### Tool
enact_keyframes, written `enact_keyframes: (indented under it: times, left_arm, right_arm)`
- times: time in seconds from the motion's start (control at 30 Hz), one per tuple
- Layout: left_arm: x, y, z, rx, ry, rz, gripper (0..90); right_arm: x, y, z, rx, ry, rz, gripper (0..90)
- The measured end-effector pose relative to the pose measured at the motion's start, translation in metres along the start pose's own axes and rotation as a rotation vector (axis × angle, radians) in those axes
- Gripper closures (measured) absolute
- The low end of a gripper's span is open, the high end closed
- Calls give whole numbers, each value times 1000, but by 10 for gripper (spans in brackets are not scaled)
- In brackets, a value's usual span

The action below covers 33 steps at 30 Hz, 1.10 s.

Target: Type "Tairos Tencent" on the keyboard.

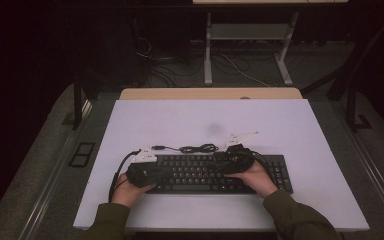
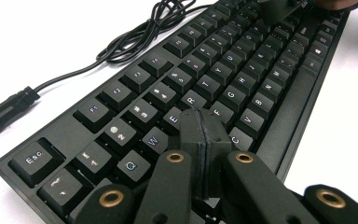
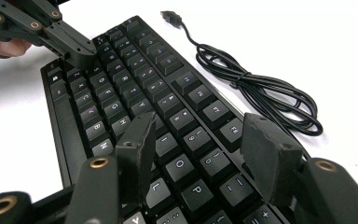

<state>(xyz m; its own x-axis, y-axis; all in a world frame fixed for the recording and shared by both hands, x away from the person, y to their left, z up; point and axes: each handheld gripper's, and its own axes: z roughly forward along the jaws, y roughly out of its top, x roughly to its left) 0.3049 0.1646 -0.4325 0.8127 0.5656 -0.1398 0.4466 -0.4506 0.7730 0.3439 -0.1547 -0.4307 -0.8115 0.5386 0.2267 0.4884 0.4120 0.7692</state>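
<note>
- Black keyboard (image 1: 200, 172) flat on white table (image 1: 290, 125), near edge, roughly centred; cable (image 1: 198, 148) coiled just behind it, USB plug (image 3: 170, 17) loose on the table.
- Left gripper (image 2: 204, 135) pinched closed, nothing between jaws, tips over the D/F keys.
- Right gripper (image 3: 200, 140) spread wide, empty, jaws straddling the O/P/9/0 area.
- Risk: closed left tip landing between keys, two keys pressed at once.
- Risk: right jaws closing here could catch a keycap edge and pry it up.
- Risk: off-centre downward push may skid the keyboard on the smooth top.
- Cable loops near right gripper, likely snag on a rearward move.
</note>
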Motion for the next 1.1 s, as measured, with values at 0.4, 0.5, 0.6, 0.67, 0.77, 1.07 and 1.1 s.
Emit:
enact_keyframes:
  times: [0.4, 0.5, 0.6, 0.67, 0.77, 1.07, 1.1]
  left_arm:
    - [1, -1, 4, 20, 5, 0, 882]
    - [1, -2, 6, 32, 11, -3, 882]
    - [1, -2, 6, 30, 4, -10, 883]
    - [1, -2, 6, 32, 5, -8, 883]
    - [2, -2, 6, 32, 1, -13, 883]
    - [0, 0, 4, 24, 8, -4, 882]
    - [-1, 0, 4, 23, 5, -7, 882]
  right_arm:
    - [0, 0, 0, 0, -1, -1, 447]
    - [0, 0, 0, 1, -1, -3, 447]
    - [1, 0, 1, 1, -1, -5, 447]
    - [1, 0, 1, 1, 0, -5, 447]
    - [1, 0, 1, 0, -1, -4, 447]
    - [1, 1, 0, -6, 1, -8, 447]
    - [1, 1, 0, -6, 1, -7, 447]
